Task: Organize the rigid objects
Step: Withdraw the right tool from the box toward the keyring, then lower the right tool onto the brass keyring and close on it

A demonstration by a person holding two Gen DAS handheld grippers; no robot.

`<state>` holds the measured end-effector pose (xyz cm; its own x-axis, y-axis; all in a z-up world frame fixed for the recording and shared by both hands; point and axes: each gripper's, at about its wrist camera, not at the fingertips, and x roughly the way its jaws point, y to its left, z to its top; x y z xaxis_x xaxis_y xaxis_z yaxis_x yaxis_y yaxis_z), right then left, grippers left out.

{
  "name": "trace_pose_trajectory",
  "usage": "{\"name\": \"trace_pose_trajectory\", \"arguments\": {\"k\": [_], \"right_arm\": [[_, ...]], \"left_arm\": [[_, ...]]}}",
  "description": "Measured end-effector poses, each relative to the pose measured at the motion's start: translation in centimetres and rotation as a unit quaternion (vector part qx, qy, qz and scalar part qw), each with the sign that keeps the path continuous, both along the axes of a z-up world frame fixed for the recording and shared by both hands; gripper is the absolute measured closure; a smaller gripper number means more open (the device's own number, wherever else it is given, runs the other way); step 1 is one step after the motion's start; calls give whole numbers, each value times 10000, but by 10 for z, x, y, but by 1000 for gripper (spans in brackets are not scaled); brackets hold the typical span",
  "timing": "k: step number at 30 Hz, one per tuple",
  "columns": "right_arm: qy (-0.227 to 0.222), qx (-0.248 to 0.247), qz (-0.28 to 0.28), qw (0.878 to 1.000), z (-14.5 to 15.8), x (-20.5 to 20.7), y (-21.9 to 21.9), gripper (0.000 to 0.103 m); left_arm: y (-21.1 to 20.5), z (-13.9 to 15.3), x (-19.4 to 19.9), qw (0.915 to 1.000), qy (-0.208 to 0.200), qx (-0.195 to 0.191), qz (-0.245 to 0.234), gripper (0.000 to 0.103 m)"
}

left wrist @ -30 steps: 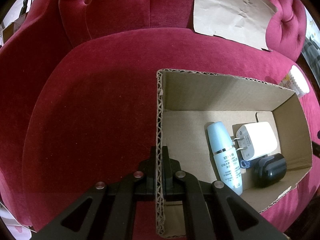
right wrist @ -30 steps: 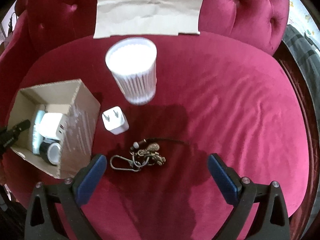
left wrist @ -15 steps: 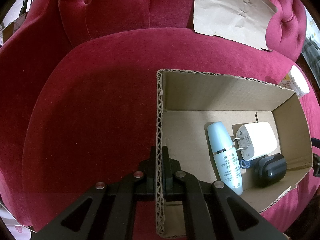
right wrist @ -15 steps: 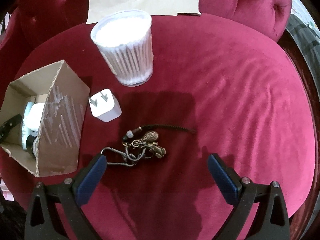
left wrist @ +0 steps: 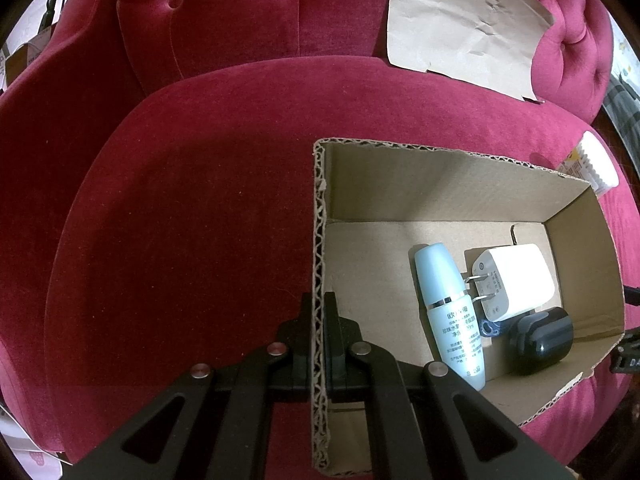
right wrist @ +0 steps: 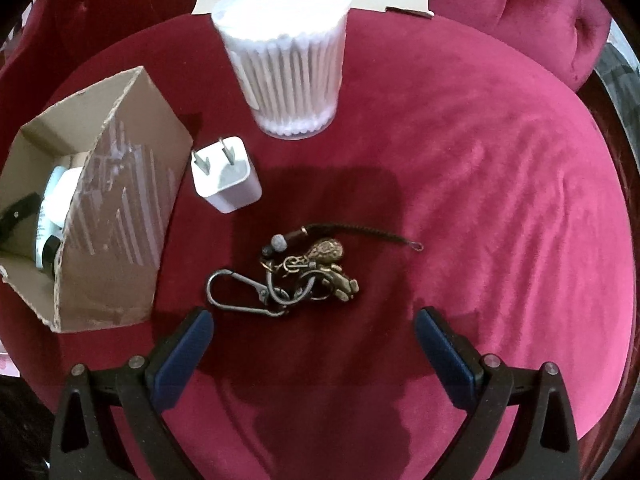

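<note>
My left gripper is shut on the left wall of an open cardboard box that stands on a red velvet seat. Inside the box lie a pale blue bottle, a white charger and a black case. In the right wrist view the box is at the left. A white plug adapter, a keychain with a carabiner and a clear tub of cotton swabs lie on the seat. My right gripper is open and empty, just short of the keychain.
A sheet of brown paper leans on the tufted backrest behind the seat. The swab tub shows at the right edge of the left wrist view. The seat cushion drops away at its rounded right edge.
My right gripper has moved forward and down toward the keychain, which now looms larger between the fingers. The left gripper and the box have not moved.
</note>
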<state>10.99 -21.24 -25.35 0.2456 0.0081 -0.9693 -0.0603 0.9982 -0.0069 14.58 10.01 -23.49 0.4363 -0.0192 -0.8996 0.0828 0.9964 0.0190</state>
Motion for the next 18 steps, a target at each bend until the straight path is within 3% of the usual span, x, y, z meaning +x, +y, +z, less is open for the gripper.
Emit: {"name": "trace_pose_trajectory", "arguments": {"k": [12, 14, 16, 18], "right_arm": [[-214, -73, 13, 9997, -6, 19, 20, 4], [-303, -67, 42, 9995, -2, 16, 21, 17], [-416, -99, 91, 9990, 5, 17, 25, 45], [-460, -129, 85, 9988, 8, 17, 26, 66]], "left_arm": [[0, -1, 0, 10000, 0, -12, -3, 100], [1, -1, 0, 10000, 0, -13, -2, 100], [0, -1, 0, 10000, -3, -9, -8, 100], [0, -1, 0, 10000, -4, -7, -3, 100]]}}
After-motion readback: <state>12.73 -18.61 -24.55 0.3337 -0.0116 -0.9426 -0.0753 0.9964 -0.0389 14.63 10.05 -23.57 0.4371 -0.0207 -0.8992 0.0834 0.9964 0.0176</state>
